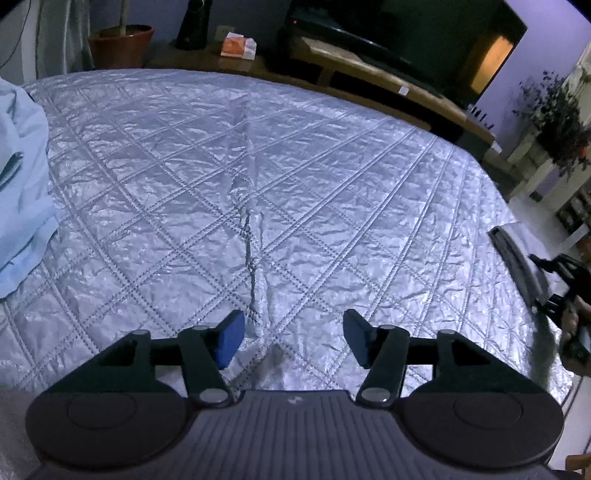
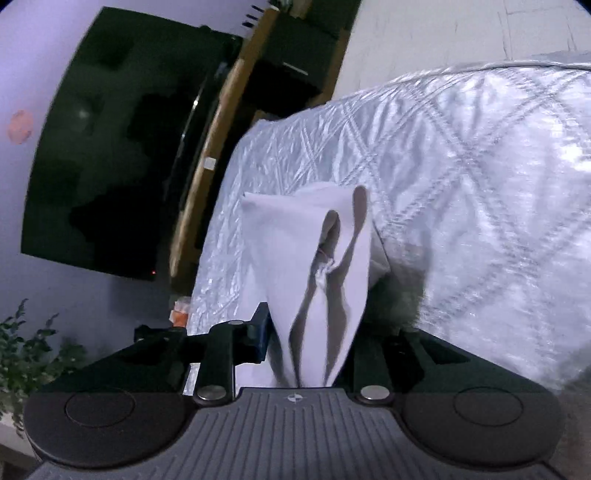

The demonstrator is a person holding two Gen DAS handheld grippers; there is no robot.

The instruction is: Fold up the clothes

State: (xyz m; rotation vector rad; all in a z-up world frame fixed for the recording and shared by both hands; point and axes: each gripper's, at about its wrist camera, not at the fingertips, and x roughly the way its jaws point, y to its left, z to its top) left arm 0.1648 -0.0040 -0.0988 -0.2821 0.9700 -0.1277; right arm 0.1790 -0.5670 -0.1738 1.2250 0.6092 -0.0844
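Note:
My right gripper (image 2: pixel 308 332) is shut on a white cloth (image 2: pixel 306 258), which hangs from its jaws in folds over the side of the bed. My left gripper (image 1: pixel 293 339) is open and empty, low above the quilted bedspread (image 1: pixel 258 166). A pile of pale blue clothes (image 1: pixel 18 177) lies at the left edge of the bed in the left wrist view. The right gripper (image 1: pixel 554 295) shows at the right edge of that view with a grey, blurred piece of cloth (image 1: pixel 543 354) hanging from it.
A silver quilted bedspread (image 2: pixel 461 184) covers the bed. Beyond the far edge stand a wooden TV bench (image 1: pixel 369 70) with a dark television (image 1: pixel 424 33), a potted plant (image 1: pixel 122 44), an orange box (image 1: pixel 238 46) and a leafy plant (image 1: pixel 557 122).

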